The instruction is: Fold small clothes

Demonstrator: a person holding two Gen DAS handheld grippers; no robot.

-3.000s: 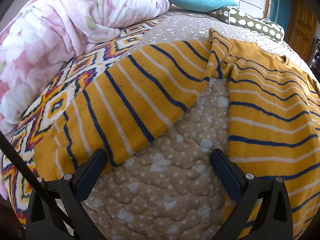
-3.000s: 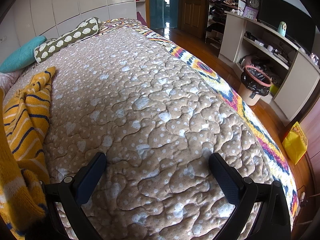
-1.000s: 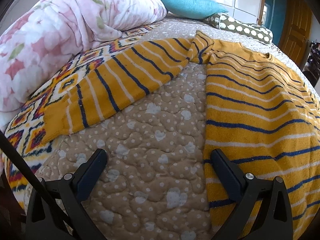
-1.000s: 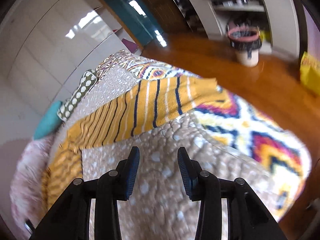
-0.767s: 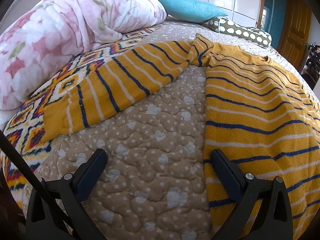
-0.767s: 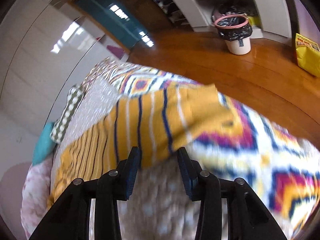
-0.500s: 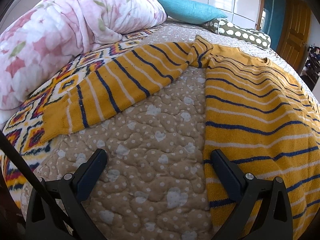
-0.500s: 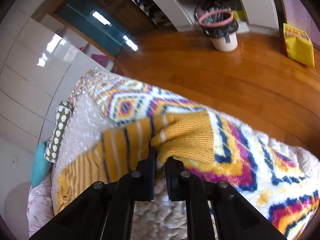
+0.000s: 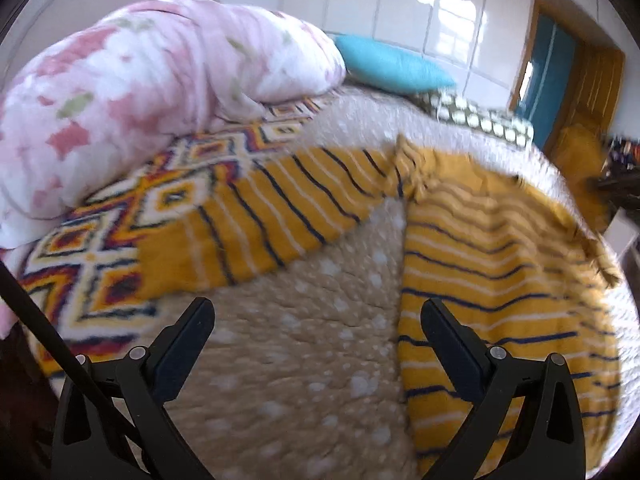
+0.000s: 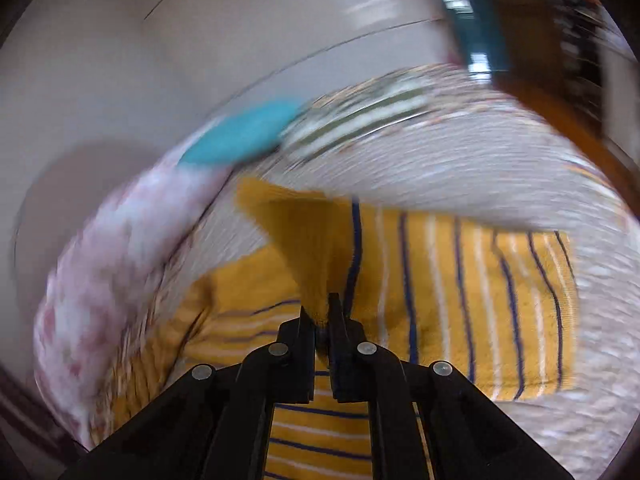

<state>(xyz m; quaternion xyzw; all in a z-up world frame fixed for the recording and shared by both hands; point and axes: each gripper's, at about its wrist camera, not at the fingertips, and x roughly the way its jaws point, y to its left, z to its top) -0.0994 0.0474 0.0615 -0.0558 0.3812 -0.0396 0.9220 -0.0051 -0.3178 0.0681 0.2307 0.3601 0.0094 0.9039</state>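
My right claw is clamped on the striped sweater's cuff, sleeve trailing rightward; sweater body lies ahead-right of my left claw, jaws apart.

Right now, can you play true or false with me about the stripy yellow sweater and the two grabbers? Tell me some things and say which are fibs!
1. The right gripper is pinching the yellow cuff of the sweater. True.
2. The left gripper is squeezing the sweater's other sleeve. False: its jaws are wide apart and hold nothing; that sleeve lies flat on the bed.
3. The sweater has dark blue and white stripes. True.
4. The blue pillow lies on top of the sweater. False: it sits far back by the wall, apart from the sweater.
5. A pink flowery quilt is bunched up beside the flat sleeve. True.
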